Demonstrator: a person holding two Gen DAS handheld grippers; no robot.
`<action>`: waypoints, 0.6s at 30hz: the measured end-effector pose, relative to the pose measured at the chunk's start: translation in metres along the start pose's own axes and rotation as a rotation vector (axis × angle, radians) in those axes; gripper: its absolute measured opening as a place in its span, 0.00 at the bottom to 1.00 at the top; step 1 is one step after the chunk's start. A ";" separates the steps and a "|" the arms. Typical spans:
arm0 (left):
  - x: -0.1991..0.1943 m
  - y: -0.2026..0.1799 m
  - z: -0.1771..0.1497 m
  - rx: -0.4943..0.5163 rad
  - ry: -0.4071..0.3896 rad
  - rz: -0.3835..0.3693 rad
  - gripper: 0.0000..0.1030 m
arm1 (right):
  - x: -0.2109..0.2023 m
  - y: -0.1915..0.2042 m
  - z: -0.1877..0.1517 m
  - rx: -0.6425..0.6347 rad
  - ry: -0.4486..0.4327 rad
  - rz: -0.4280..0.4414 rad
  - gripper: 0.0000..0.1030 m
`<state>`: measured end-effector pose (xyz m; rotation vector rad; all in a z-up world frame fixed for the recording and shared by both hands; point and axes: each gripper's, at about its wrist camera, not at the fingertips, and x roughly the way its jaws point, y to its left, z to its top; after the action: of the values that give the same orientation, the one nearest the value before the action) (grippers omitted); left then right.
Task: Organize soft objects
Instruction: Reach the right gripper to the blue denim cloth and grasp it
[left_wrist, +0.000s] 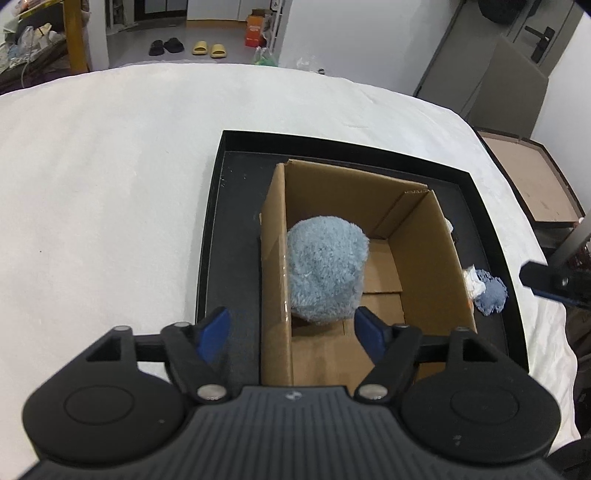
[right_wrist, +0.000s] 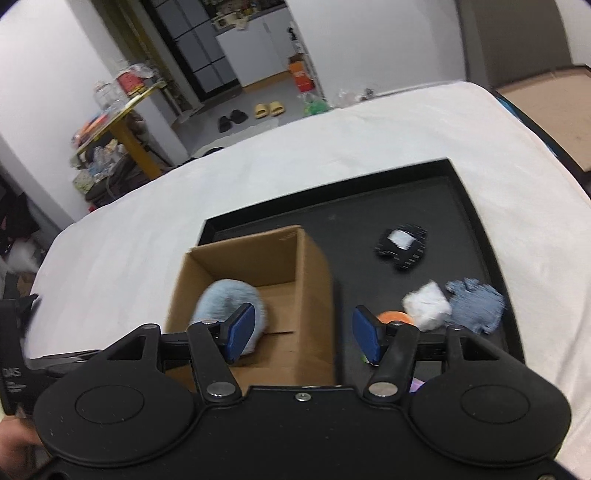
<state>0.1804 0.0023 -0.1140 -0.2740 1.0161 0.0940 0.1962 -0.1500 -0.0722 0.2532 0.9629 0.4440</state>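
Cardboard box (left_wrist: 369, 266), brown, open-topped and rectangular, inside a shallow black rectangular tray (left_wrist: 210, 236) on the bench draped in white cloth (left_wrist: 110, 184). Within the box, one fluffy pale-blue plush ball (left_wrist: 327, 269), pressed against the left wall and resting on the box floor; remainder of the box floor bare cardboard. Same box (right_wrist: 255, 291) and plush ball (right_wrist: 225, 299) visible from the right wrist view, ball partly behind a blue finger pad.

Outside the box, on the tray floor to its right: a knitted blue-grey soft piece (right_wrist: 476, 306) touching a crumpled white soft lump (right_wrist: 426, 304), with a flat orange round piece (right_wrist: 393, 317) just beside the white lump and partly hidden by the fingers. Farther back on the tray (right_wrist: 476, 221), well apart from these, a black soft item with a white patch and light stitching (right_wrist: 402, 245). From the left wrist view, only the blue-grey piece (left_wrist: 491, 291) and a sliver of the white lump (left_wrist: 472, 280) peeking past the box's right wall.

Left gripper (left_wrist: 293, 332) poised above the near end of the box, fingers spread wide apart, holding nothing. Right gripper (right_wrist: 304, 334) above the box's near right corner, fingers likewise apart and empty.
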 end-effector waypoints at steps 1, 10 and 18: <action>0.000 -0.002 0.001 0.002 -0.003 0.005 0.75 | 0.001 -0.005 0.000 0.009 0.002 -0.008 0.57; 0.007 -0.002 0.003 -0.036 0.008 0.039 0.81 | 0.010 -0.048 -0.004 0.030 0.010 -0.085 0.57; 0.023 -0.006 0.006 -0.031 0.024 0.069 0.81 | 0.034 -0.085 -0.010 0.097 0.038 -0.144 0.57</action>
<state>0.1989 -0.0033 -0.1290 -0.2695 1.0487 0.1693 0.2258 -0.2091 -0.1365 0.2613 1.0342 0.2714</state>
